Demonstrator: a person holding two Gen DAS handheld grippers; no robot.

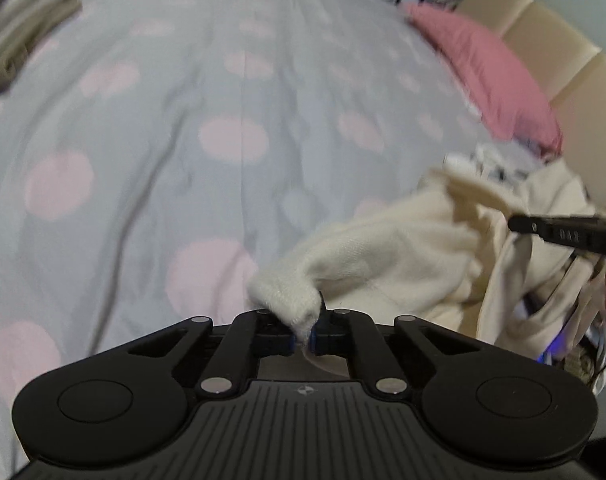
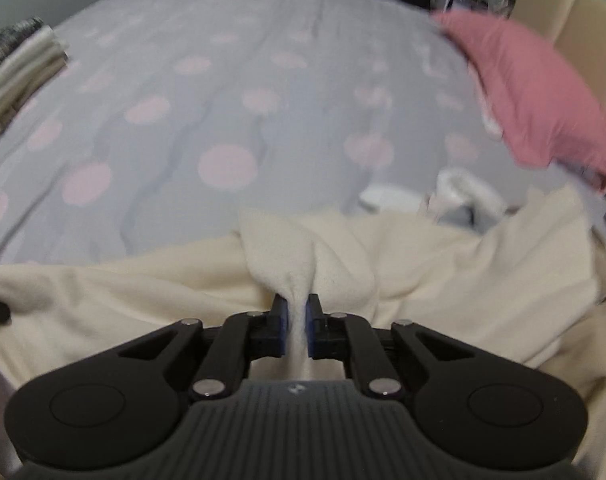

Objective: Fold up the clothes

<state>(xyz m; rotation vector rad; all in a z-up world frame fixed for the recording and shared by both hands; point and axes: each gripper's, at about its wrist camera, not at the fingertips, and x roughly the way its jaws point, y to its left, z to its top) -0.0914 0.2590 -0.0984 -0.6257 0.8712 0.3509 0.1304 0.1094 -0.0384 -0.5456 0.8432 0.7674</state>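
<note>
Ahead of both grippers spreads the bed (image 2: 231, 92), its grey cover dotted with pink, offering a broad flat place to lay a garment out. Far ahead and to the right of each tool a pink pillow (image 2: 535, 92) leans by a padded headboard (image 1: 551, 44), and far ahead to the left sits a stack of folded clothes (image 2: 19, 80), which suggests that finished pieces are parked out of the working area. The task's thing, a cream fleece garment (image 2: 443, 280), lies bunched just in front of the right gripper and runs leftward across that view toward the left tool; seen from the left wrist it trails off to the right, crumpled. A smaller heap of white clothing (image 2: 463, 192) lies beyond it, probably waiting its turn. The right gripper (image 2: 296, 328) has its jaws drawn narrow on a pinched ridge of the fleece, which fans out above the pads. The left gripper (image 1: 302, 334) is likewise closed narrow on a thick rolled edge, perhaps a cuff or hem, though blur prevents certainty. Holding two separate points seems meant to let the person pull the cloth taut and spread it on the cover before any fold; it is not yet flat.
</note>
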